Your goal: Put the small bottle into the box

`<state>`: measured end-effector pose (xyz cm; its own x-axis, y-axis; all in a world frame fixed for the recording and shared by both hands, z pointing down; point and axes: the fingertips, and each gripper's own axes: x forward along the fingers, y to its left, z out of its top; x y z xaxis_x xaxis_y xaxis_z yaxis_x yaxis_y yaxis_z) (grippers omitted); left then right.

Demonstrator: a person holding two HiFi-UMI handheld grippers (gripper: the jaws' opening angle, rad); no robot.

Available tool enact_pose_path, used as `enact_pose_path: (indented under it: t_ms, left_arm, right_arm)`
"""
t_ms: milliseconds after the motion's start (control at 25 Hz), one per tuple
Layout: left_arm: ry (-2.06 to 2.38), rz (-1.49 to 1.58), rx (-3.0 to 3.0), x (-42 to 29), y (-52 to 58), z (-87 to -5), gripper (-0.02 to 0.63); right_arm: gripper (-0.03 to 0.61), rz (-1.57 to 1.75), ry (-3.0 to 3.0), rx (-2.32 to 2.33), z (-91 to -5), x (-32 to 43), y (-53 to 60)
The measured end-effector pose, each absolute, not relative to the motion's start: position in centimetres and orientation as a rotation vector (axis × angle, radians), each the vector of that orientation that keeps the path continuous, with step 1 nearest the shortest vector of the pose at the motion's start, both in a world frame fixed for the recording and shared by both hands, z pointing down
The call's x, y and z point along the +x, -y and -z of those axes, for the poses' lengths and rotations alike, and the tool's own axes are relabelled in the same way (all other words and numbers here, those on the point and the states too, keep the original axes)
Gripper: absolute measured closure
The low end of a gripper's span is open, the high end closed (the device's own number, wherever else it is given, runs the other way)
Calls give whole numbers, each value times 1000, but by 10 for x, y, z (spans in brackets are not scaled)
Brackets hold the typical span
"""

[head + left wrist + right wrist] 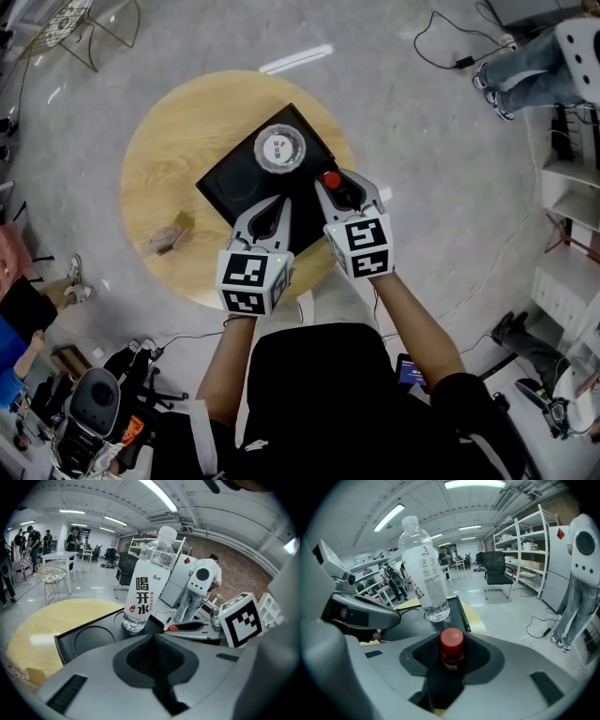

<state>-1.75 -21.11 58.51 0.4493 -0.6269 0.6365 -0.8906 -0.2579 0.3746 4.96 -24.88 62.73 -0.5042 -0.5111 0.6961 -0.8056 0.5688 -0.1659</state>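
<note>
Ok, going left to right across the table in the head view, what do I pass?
In order: brown crumpled object → water bottle → small bottle, red-capped, held in the right gripper. The left gripper overlaps the water bottle, so it is left out.

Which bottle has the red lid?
The small bottle held in the right hand-held gripper; the tall clear bottle has a pale lid.

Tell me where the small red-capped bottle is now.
The small bottle is gripped in the right gripper, right of centre in the head view, at the right edge of the black box, just short of the water bottle.
</note>
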Motion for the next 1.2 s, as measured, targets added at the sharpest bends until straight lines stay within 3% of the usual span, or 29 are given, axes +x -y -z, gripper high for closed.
enact_pose_path:
  t_ms: [840,1200]
  left_arm:
    - [1247,-469,2011,-19,211,-586,603]
    - [1243,-462,2023,-21,210,-582,603]
  right_arm:
    - [437,-660,2185,1077,-633,46,235]
    - [382,-706,2217,1047,-628,41,234]
